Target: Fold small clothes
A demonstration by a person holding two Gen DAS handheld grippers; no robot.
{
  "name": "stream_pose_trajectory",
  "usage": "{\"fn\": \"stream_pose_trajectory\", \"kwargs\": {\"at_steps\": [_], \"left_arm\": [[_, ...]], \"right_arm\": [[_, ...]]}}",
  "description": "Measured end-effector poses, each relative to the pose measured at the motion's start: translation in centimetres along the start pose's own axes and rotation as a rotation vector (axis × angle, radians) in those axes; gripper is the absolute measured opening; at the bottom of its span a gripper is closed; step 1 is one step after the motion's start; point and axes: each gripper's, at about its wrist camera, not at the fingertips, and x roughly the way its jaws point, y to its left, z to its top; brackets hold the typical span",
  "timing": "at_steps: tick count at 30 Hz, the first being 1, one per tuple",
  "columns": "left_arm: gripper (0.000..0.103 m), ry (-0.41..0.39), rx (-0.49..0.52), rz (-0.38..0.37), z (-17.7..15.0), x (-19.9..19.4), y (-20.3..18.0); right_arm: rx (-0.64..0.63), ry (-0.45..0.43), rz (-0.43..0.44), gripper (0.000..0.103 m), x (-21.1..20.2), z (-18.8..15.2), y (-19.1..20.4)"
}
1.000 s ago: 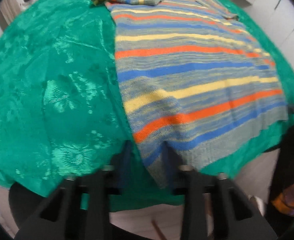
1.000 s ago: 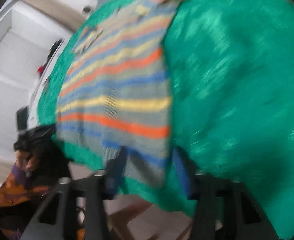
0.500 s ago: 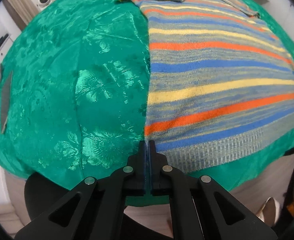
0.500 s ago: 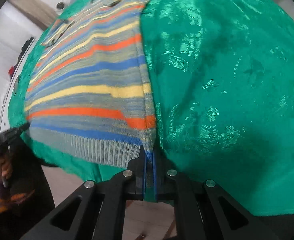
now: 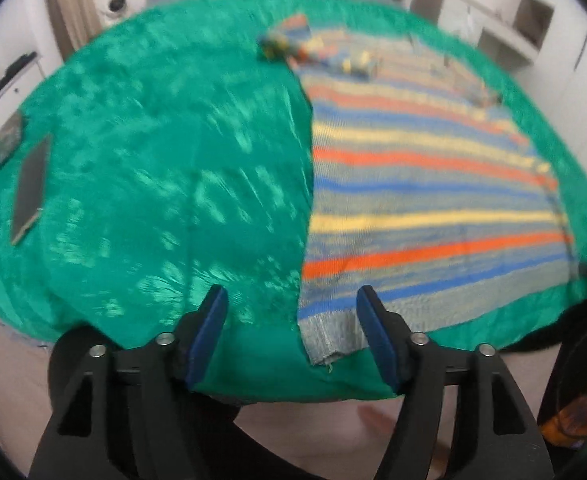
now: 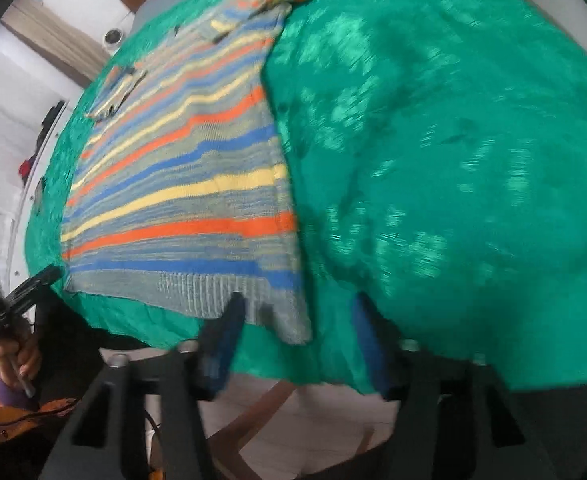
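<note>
A striped knit sweater [image 5: 421, 184] in blue, orange, yellow and grey lies flat on a green cloth-covered table [image 5: 153, 184]; its sleeves are folded in at the far end. My left gripper [image 5: 293, 332] is open, its jaws on either side of the sweater's near left hem corner, which hangs over the table edge. In the right wrist view the sweater [image 6: 189, 184] lies to the left, and my right gripper [image 6: 297, 332] is open around the near right hem corner. Neither gripper holds anything.
A dark flat tablet-like object [image 5: 29, 188] and a smaller dark item [image 5: 9, 140] lie on the table's left side. White cabinets [image 5: 533, 28] stand behind. The left hand and its gripper [image 6: 9, 304] show at the right wrist view's left edge.
Both grippers were shut on the sweater's near hem corners half a second ago. Both have opened, let go of the hem and drawn back a little.
</note>
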Motion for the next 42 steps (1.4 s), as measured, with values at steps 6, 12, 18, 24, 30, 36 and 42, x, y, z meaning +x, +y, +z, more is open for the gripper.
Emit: {"fn": "stream_pose_trajectory", "kwargs": {"at_steps": [6,12,18,24,30,36,42], "left_arm": [[0.094,-0.186,-0.024,0.134,-0.1,-3.4,0.2],[0.098,-0.282,-0.058,0.234,2.6,-3.3,1.5],[0.098,-0.264,-0.169,0.250,2.8,-1.2,3.1],[0.098,-0.272,-0.276,0.236,1.3,-0.6,4.7],[0.098,-0.287,-0.290,0.279,1.3,-0.4,4.6],[0.098,-0.261,-0.352,0.280,1.1,-0.2,5.8],[0.098,-0.221,-0.419,0.276,0.9,0.4,7.1]], "right_arm": [[-0.044,-0.184,-0.198,0.069,-4.2,-1.0,0.9],[-0.080,-0.359,-0.304,0.075,-6.4,-1.1,2.0],[-0.121,-0.450,-0.318,0.080,-6.9,-1.7,4.4],[-0.301,-0.425,-0.273,0.081,-7.2,2.2,7.2],[-0.534,-0.243,-0.232,0.095,-5.7,13.4,12.5],[-0.679,-0.191,-0.240,0.082,4.0,22.3,16.5],[-0.547,-0.083,-0.200,0.019,12.7,27.5,14.2]]}}
